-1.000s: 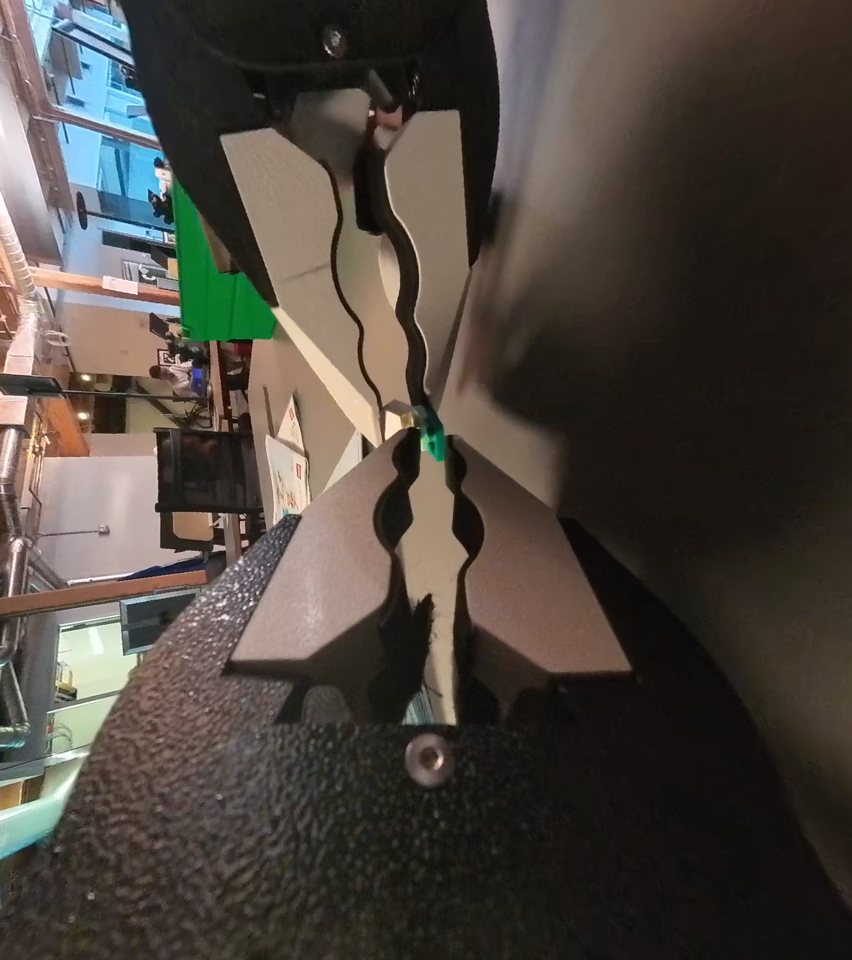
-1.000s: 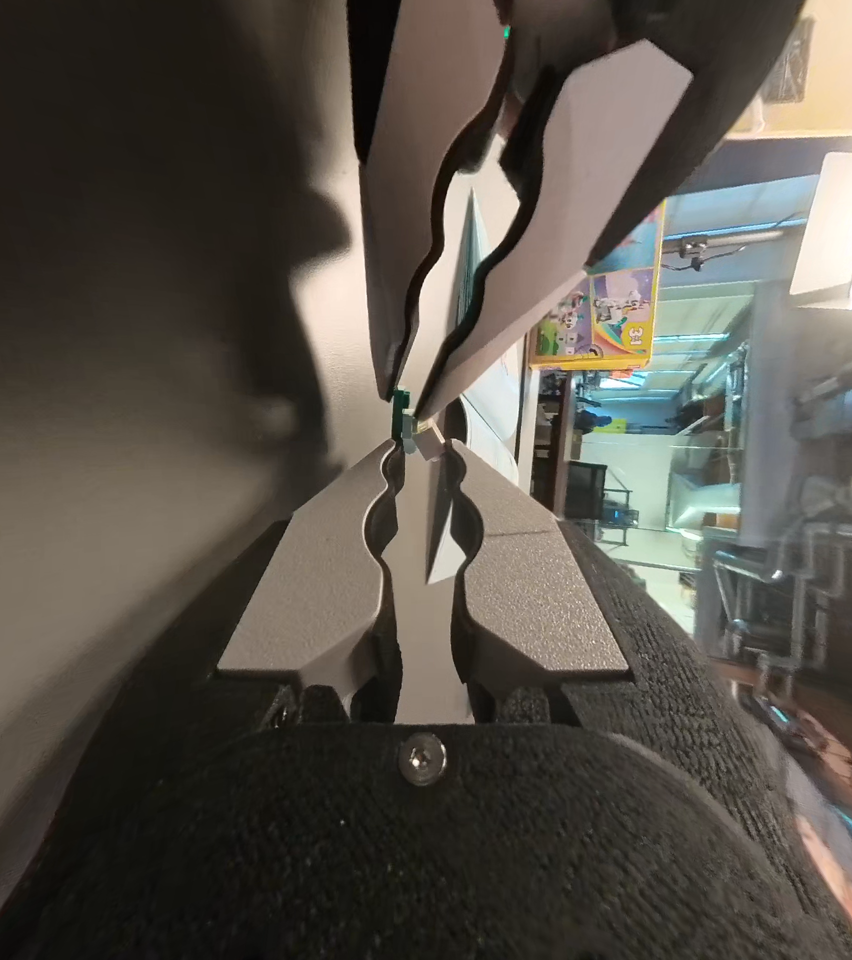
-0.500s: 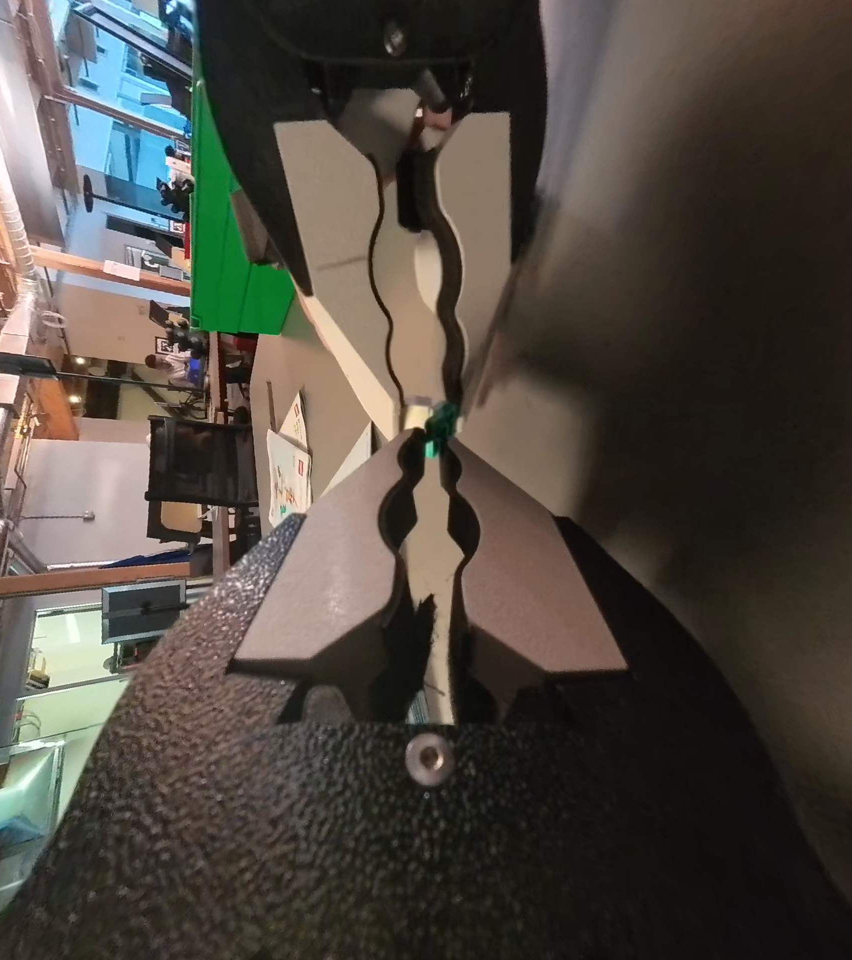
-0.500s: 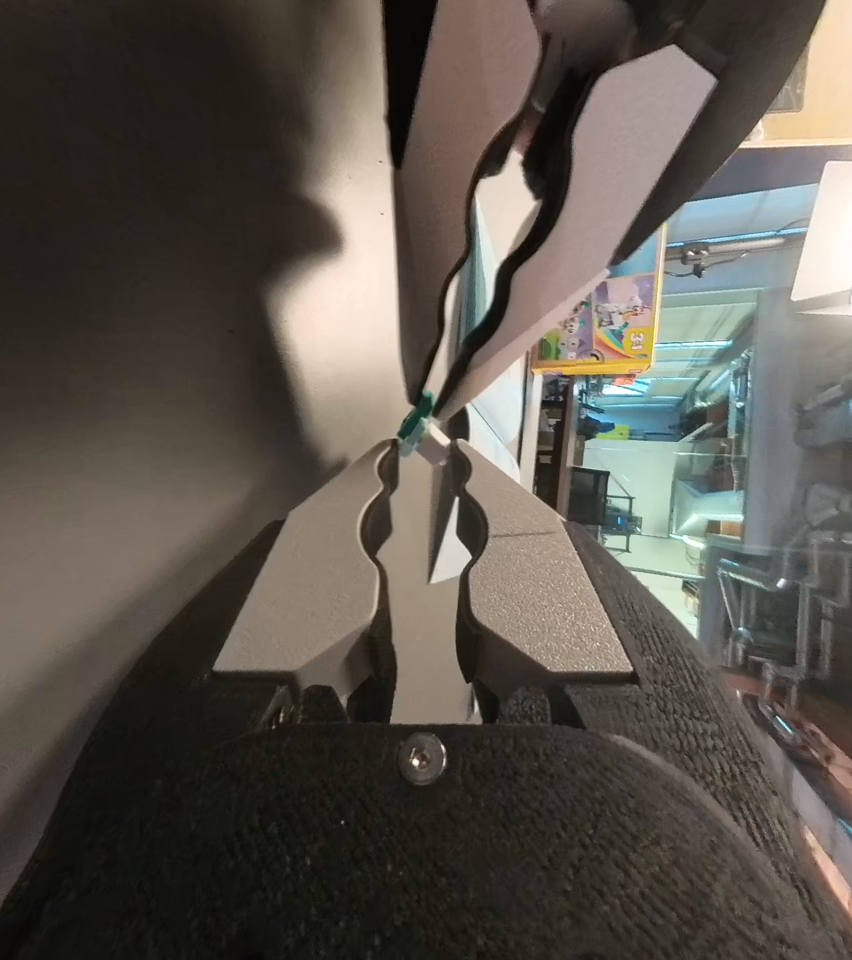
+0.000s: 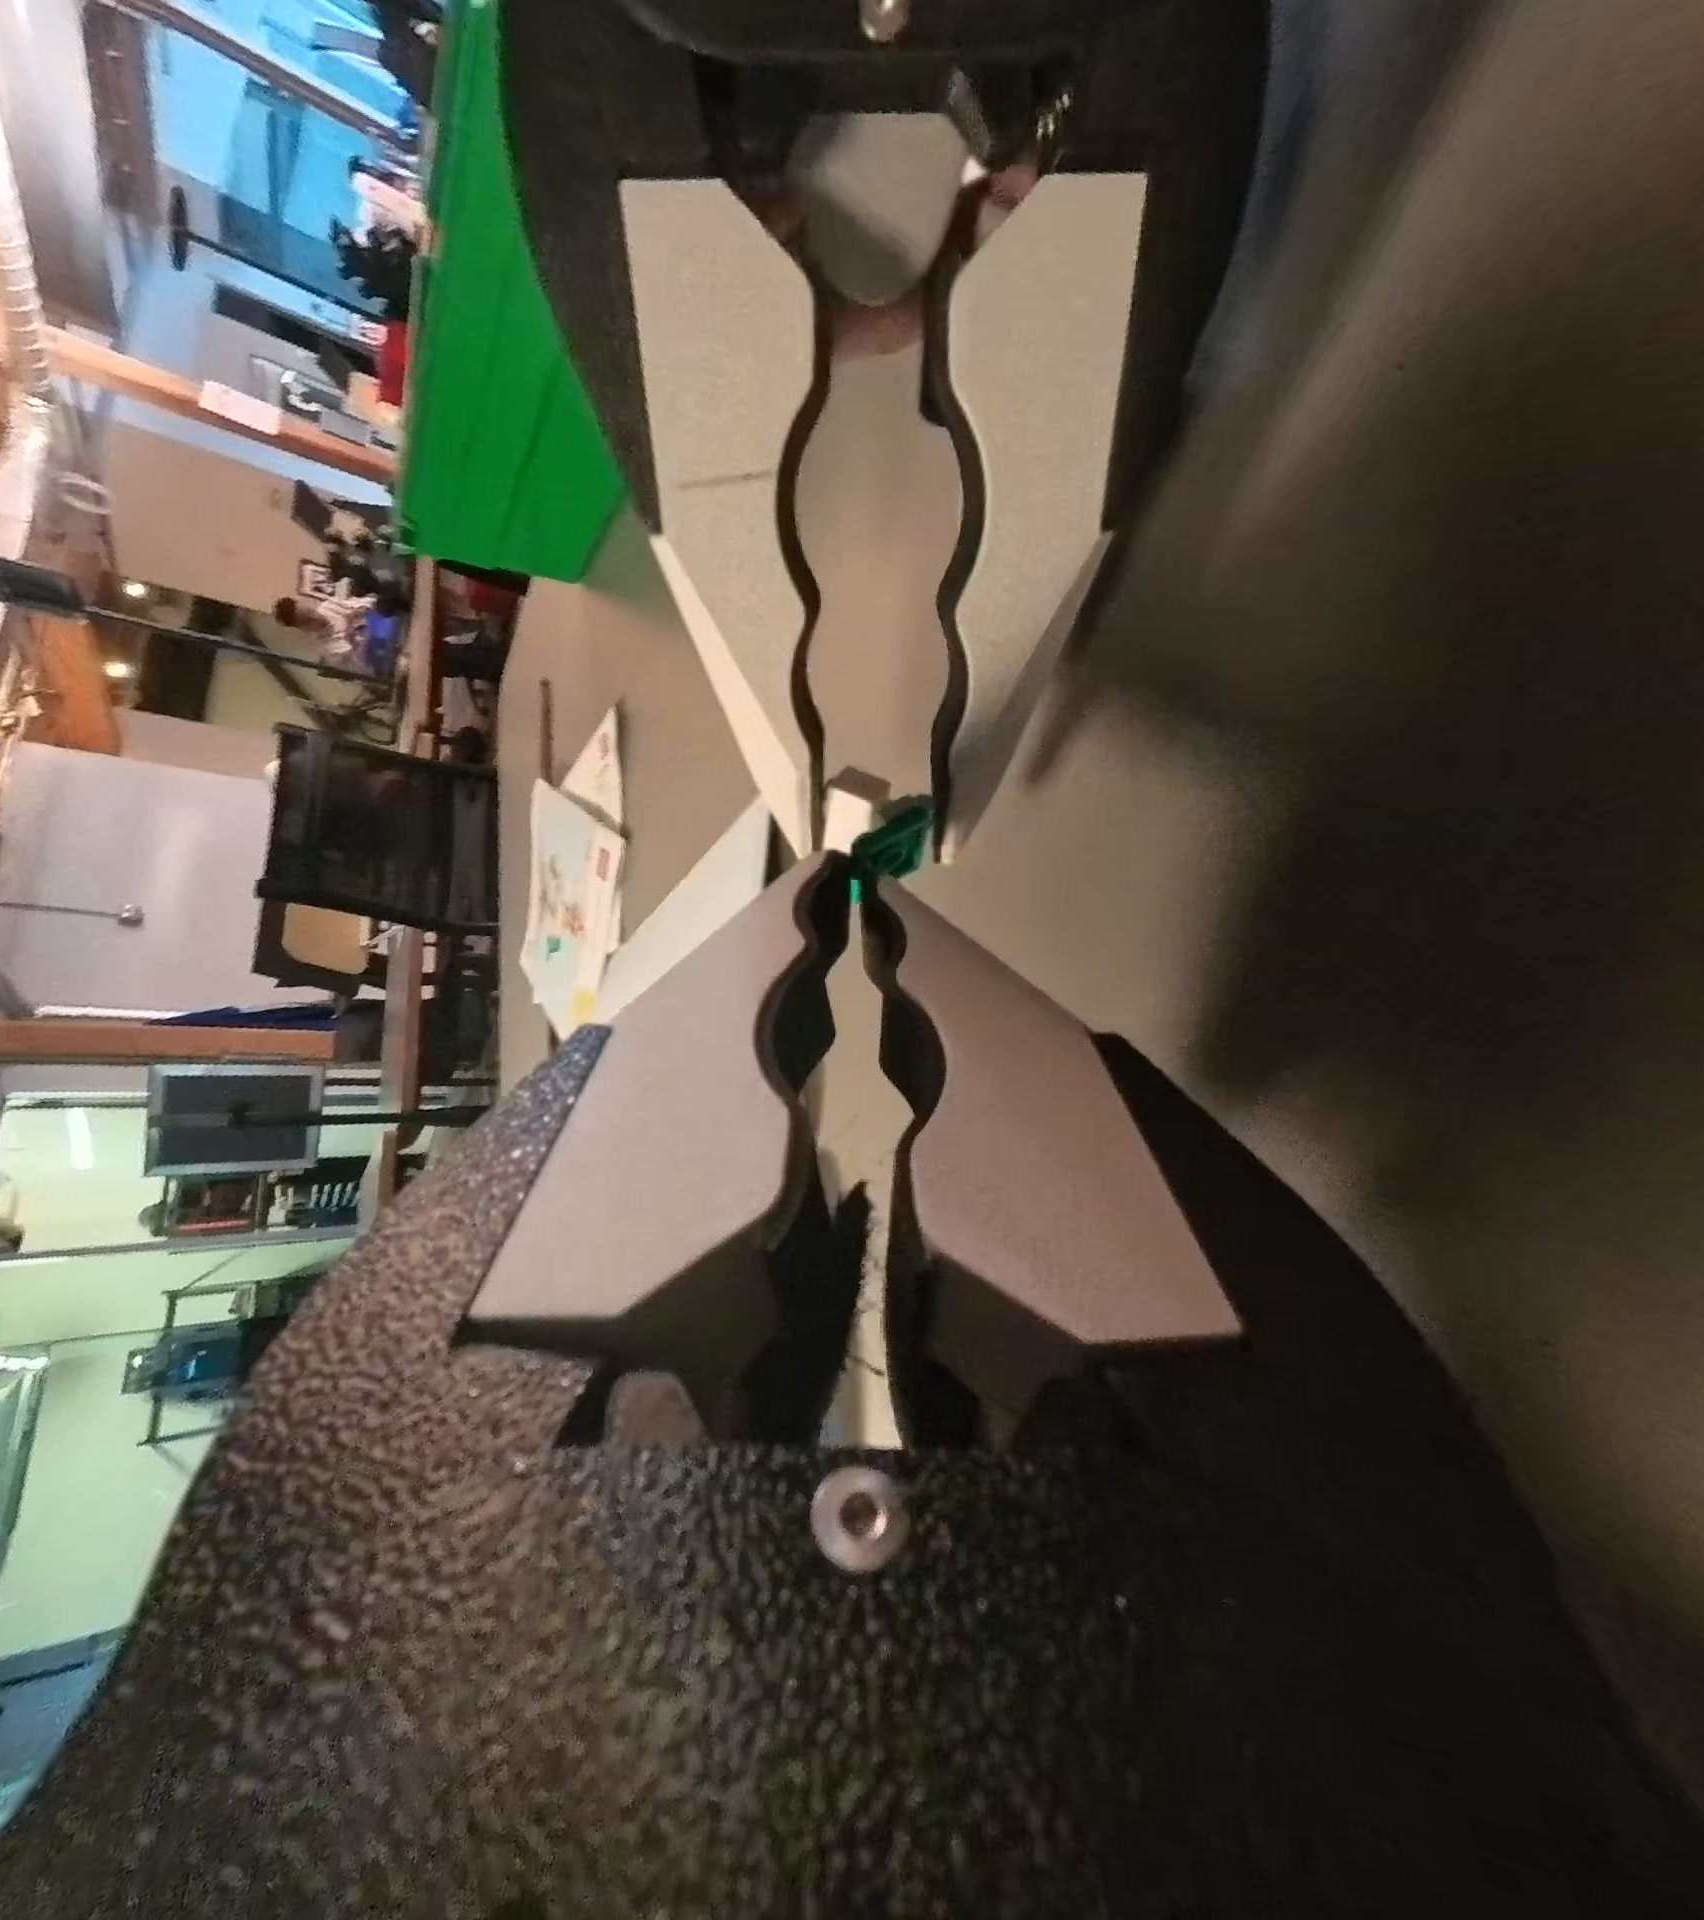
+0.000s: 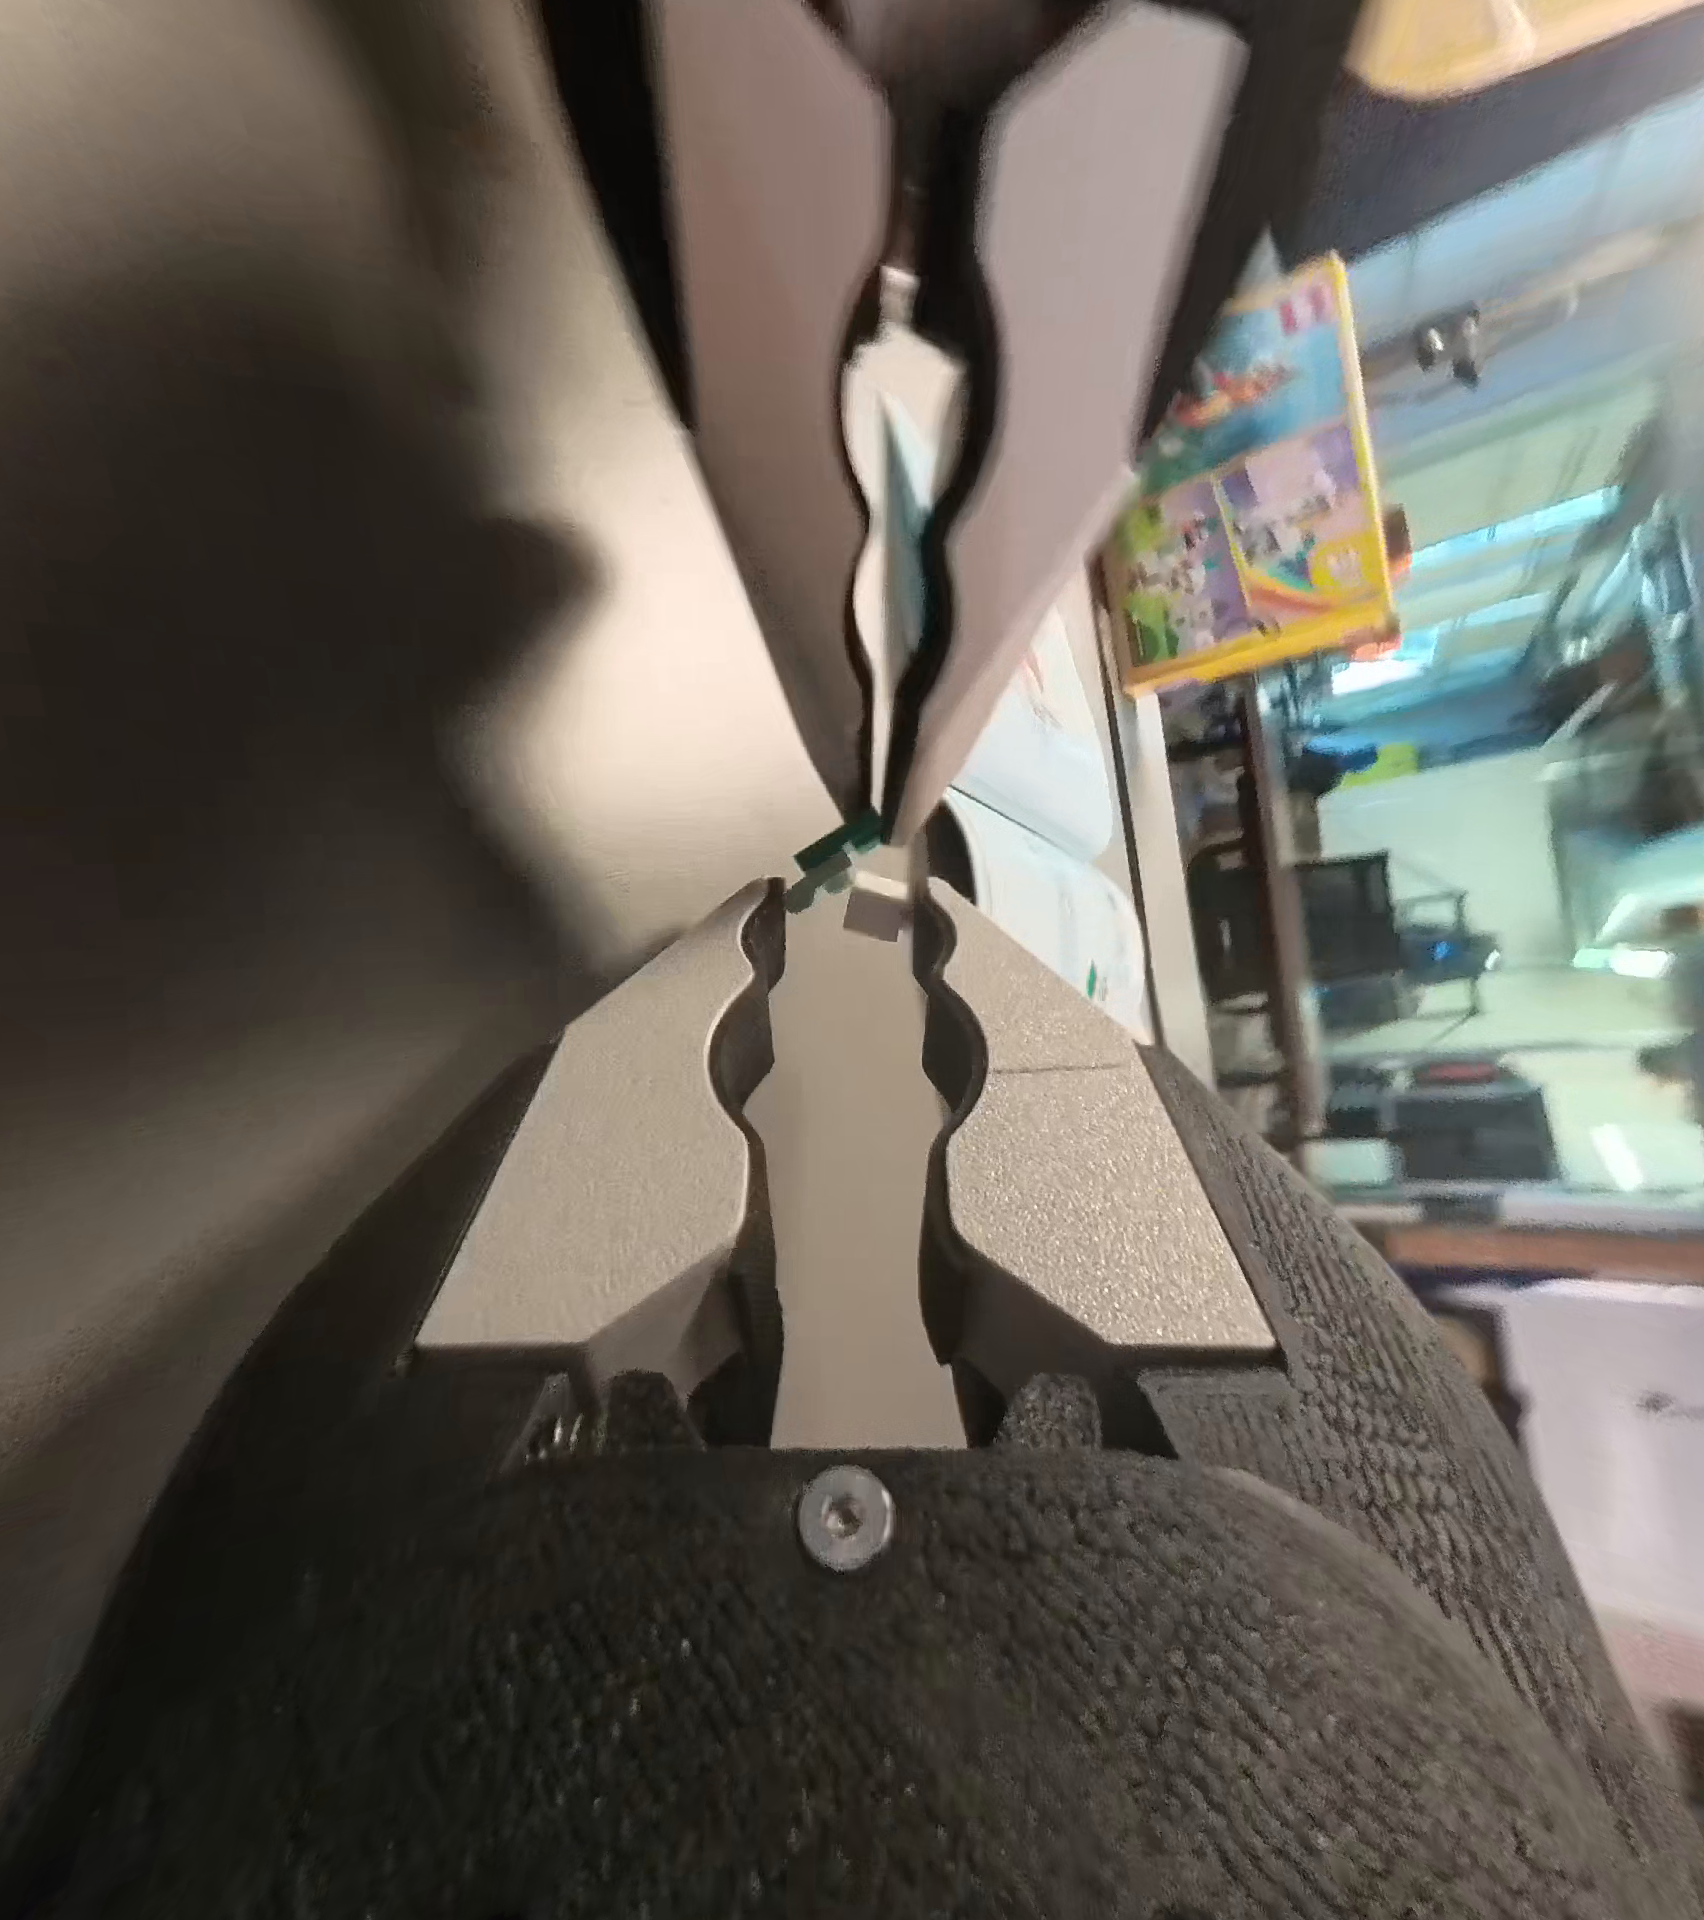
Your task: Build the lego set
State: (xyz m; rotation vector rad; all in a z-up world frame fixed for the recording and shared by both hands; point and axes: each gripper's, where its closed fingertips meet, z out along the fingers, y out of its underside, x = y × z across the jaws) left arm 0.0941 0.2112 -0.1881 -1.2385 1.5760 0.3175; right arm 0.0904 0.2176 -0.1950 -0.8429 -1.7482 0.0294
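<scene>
My two grippers meet tip to tip above the grey table [image 5: 1471, 790]. My left gripper [image 5: 858, 891] is shut on a small green piece [image 5: 892, 840], pinched at its very tips. In the right wrist view it comes down from the top, with the green piece [image 6: 827, 857] at its tip. My right gripper [image 6: 850, 902] holds a small white piece [image 6: 874, 906]. Its jaws stand a small gap apart, and the white and green pieces side by side fill that gap. In the left wrist view the white piece [image 5: 853, 805] sits between the upper gripper's fingertips [image 5: 939, 847].
Both views are turned on their side. An open instruction booklet [image 5: 573, 894] lies on the table and also shows in the right wrist view [image 6: 1035, 821]. A yellow set box [image 6: 1253, 488] stands behind. A green board [image 5: 505, 343] and a black chair [image 5: 380, 862] are farther off. The tips of both grippers are at nearly the same place.
The right gripper has swung from slanted to straight in line with the left one. The green piece has tilted against the white piece. The right jaws look slightly wider.
</scene>
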